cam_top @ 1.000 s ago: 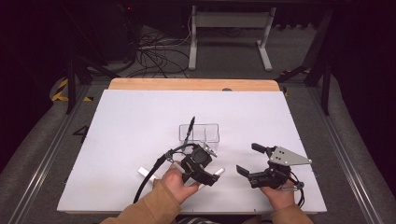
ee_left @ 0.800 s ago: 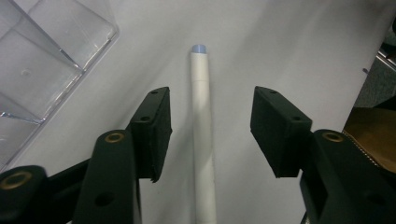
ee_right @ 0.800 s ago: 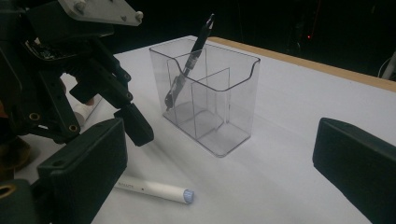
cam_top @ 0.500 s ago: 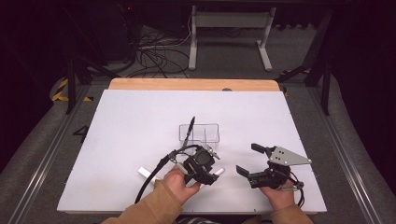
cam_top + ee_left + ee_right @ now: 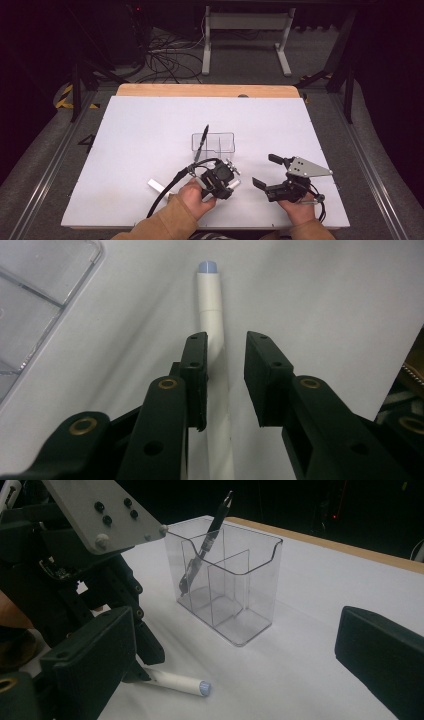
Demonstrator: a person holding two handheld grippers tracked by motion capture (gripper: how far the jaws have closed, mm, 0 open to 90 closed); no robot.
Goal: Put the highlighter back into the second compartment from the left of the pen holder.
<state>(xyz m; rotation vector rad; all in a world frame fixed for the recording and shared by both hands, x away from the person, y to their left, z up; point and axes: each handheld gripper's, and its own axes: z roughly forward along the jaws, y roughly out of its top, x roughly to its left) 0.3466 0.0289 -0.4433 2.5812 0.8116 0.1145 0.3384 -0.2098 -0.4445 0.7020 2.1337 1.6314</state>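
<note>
A white marker (image 5: pixel 212 305) with a pale blue end lies flat on the white table (image 5: pixel 140 135), its tip (image 5: pixel 235 184) poking out past my left gripper (image 5: pixel 227 182). The left gripper (image 5: pixel 225 340) points down over it. Its jaws have just been closing and straddle the marker, the left pad against it and a gap at the right pad. My right gripper (image 5: pixel 265 171) rests wide open to the right with nothing between its jaws (image 5: pixel 237 630). A clear divided holder (image 5: pixel 220 142) stands behind, with a black pen (image 5: pixel 201 142) leaning in its left compartment.
A short white piece (image 5: pixel 155 186) lies on the table left of the left hand. The left gripper's black cable (image 5: pixel 167 192) loops toward the front edge. The table's wooden far edge (image 5: pixel 205 90) borders dark floor with cables and a stand.
The left gripper's jaws have narrowed around the white marker. Both hands have stayed almost where they were.
</note>
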